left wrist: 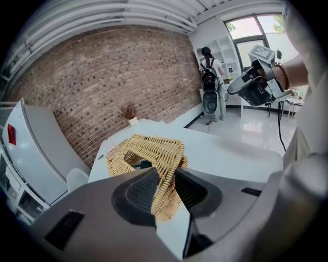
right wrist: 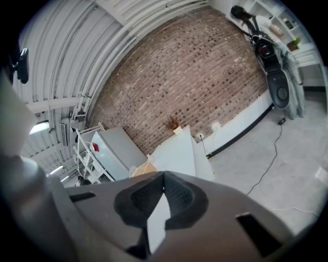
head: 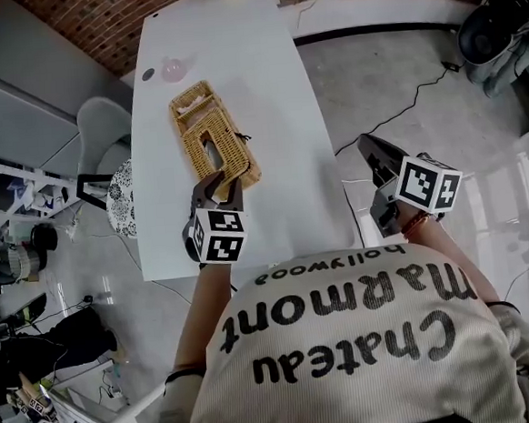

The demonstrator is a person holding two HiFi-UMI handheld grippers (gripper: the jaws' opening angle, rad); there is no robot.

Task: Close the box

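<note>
A woven wicker box lies lengthwise on the white table, its lid partly raised with a dark gap in the middle. My left gripper is at the box's near end. In the left gripper view the lid's wicker rim runs between the jaws of the left gripper, which stand open around it without pressing. My right gripper hangs off the table's right side over the floor, shut and empty. The right gripper points toward the table's far end, where a corner of the box shows.
A small pink thing and a dark disc lie beyond the box. A grey chair stands left of the table, and shelves with clutter farther left. A cable runs over the floor at right. A person stands far off.
</note>
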